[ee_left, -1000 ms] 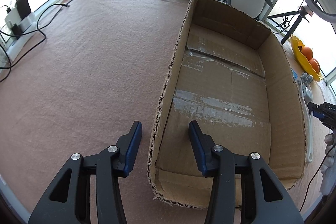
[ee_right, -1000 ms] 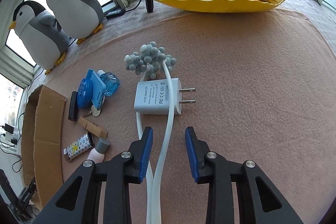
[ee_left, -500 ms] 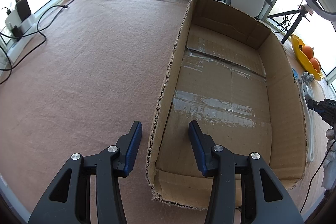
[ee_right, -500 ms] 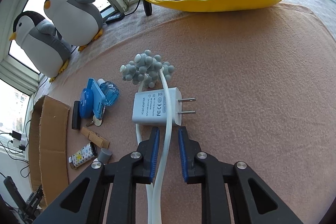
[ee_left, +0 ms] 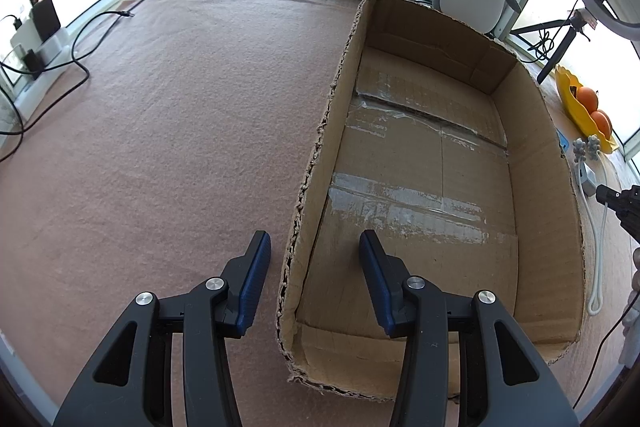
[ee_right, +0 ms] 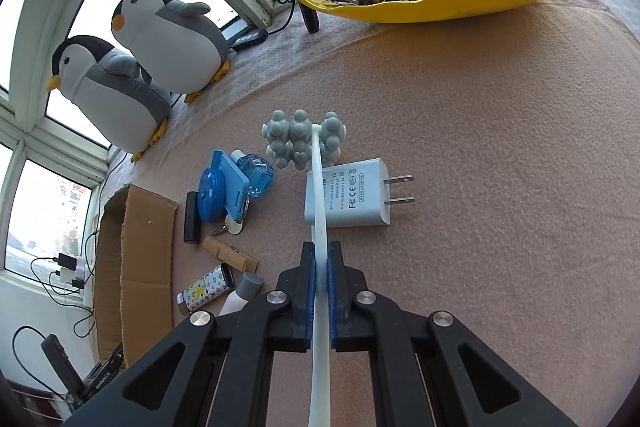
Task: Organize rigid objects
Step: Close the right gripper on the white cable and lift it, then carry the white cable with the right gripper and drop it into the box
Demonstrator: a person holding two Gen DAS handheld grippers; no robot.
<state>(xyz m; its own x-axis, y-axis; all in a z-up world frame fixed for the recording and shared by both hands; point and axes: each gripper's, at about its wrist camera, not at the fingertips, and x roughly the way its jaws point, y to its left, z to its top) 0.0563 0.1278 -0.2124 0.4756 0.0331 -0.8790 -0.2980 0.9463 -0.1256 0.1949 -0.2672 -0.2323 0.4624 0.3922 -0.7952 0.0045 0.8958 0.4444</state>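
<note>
A white-handled massager with grey knobbed rollers [ee_right: 302, 143] lies on the pink cloth, its handle [ee_right: 320, 207] running over a white plug charger [ee_right: 352, 199]. My right gripper [ee_right: 320, 267] is shut on that handle, blue pads pressed to both sides. The open cardboard box [ee_left: 552, 187] holds nothing. My left gripper [ee_left: 314, 243] stands open astride the box's left wall, one finger outside and one inside, neither pad touching it. The left wrist view also shows the massager [ee_left: 586, 147] past the box's right wall.
Left of the charger lie a blue case [ee_right: 220, 191], a clear blue bottle [ee_right: 260, 173], a black stick [ee_right: 192, 217], a key, a wooden clip [ee_right: 230, 255], a patterned lighter [ee_right: 206, 287] and a grey-capped tube [ee_right: 244, 289]. Two plush penguins [ee_right: 168, 39], a yellow dish with oranges [ee_right: 440, 3], a tripod and cables line the window.
My right gripper's jaws have closed from wide apart onto the massager's white handle and tilted a little. The left gripper and the box have not moved.
</note>
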